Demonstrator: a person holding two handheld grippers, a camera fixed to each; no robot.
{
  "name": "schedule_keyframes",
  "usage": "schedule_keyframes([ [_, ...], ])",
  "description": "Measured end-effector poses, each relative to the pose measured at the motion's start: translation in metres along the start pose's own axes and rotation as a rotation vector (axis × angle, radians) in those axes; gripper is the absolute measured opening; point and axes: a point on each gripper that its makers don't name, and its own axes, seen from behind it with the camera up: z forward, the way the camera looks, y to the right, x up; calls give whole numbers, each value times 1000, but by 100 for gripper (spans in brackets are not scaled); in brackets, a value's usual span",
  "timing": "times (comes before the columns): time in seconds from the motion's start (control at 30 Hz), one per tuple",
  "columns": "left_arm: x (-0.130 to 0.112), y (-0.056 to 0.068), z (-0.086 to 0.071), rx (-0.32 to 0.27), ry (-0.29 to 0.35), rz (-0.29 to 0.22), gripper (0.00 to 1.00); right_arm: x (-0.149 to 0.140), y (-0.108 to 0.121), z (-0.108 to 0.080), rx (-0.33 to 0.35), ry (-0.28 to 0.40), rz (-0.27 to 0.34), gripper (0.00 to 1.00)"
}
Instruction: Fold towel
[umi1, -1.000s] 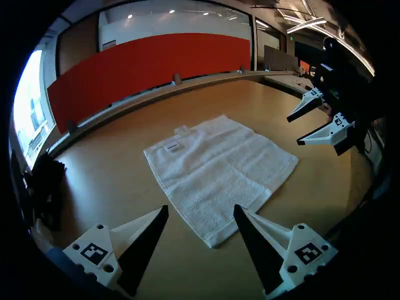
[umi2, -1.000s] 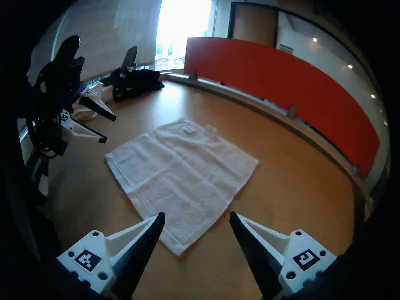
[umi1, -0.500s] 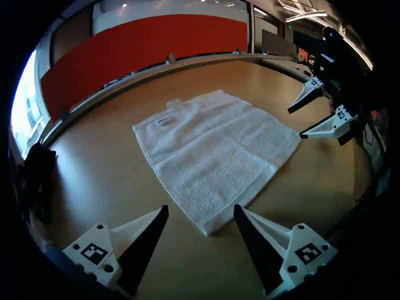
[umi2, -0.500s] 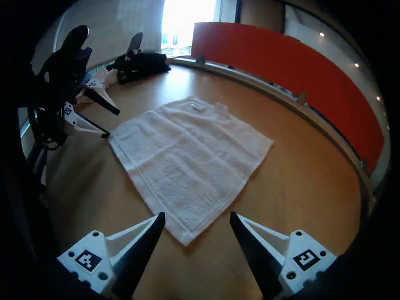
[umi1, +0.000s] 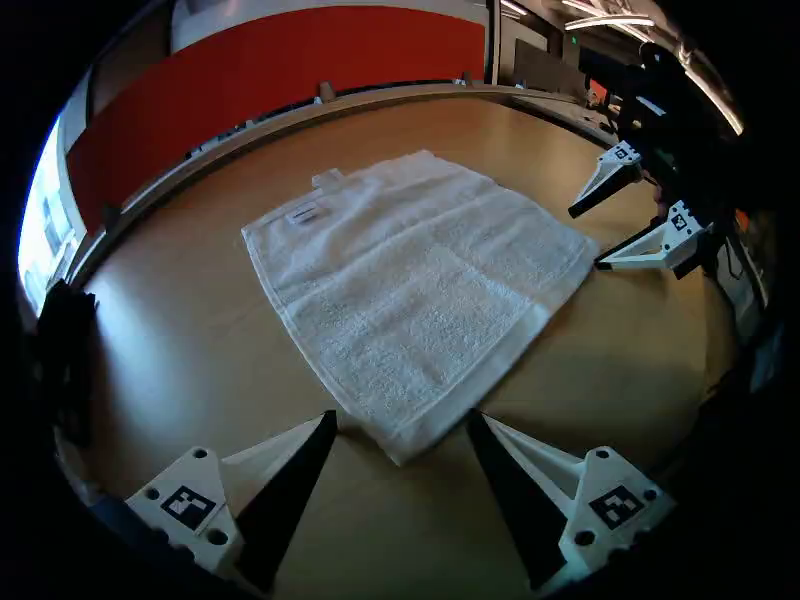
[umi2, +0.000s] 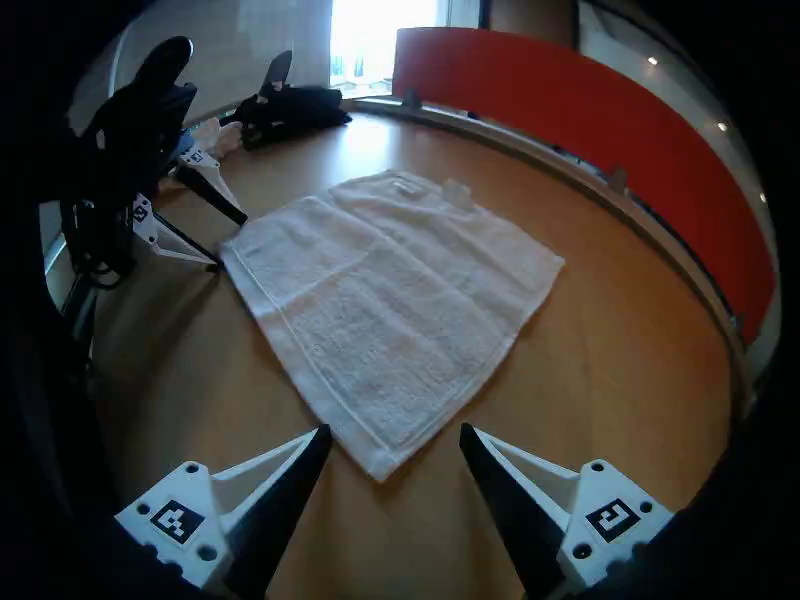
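A white towel (umi1: 410, 285) lies spread flat on the wooden table (umi1: 180, 330), a small label near its far edge. My left gripper (umi1: 402, 442) is open, and the towel's near corner lies just between its fingertips. In the right gripper view the same towel (umi2: 390, 300) lies flat, and my right gripper (umi2: 395, 455) is open with another corner of the towel between its fingertips. Each view also shows the other gripper farther off, by a side corner of the towel: the right gripper (umi1: 598, 237) and the left gripper (umi2: 218, 243).
A long red panel (umi1: 270, 70) runs along the table's far edge. A dark object (umi2: 290, 100) lies on the table near the bright window. A dark shape (umi1: 60, 350) sits at the table's left side. Bare table surrounds the towel.
Both grippers have moved down and forward toward the towel. Its corners, which lay ahead of the fingertips, now reach between them. The towel itself has not moved.
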Motion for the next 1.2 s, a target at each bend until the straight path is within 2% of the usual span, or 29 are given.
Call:
schedule_keyframes([
  [0.17, -1, 0, 0, -10, -6, -10, 97, -3, -2, 1, 15, -11, -4, 99],
  [0.53, -2, 0, 1, -28, -15, 11, 94, -5, -5, 0, 53, -14, 17, 88],
  [0.7, -2, 2, 1, -31, -17, 14, 88, -4, -9, 0, 66, -16, 1, 75],
  [0.83, -1, 6, 2, -35, -23, 17, 78, -3, -12, 0, 75, -20, -9, 63],
  [0.97, 0, 11, 2, -38, -26, 21, 63, -3, -14, 0, 78, -23, -10, 48],
  [1.17, 2, 16, 3, -30, -29, 15, 25, -4, -14, -1, 71, -25, 1, 20],
  [1.2, 2, 17, 3, -28, -31, 11, 23, -4, -14, -2, 70, -25, 6, 18],
])
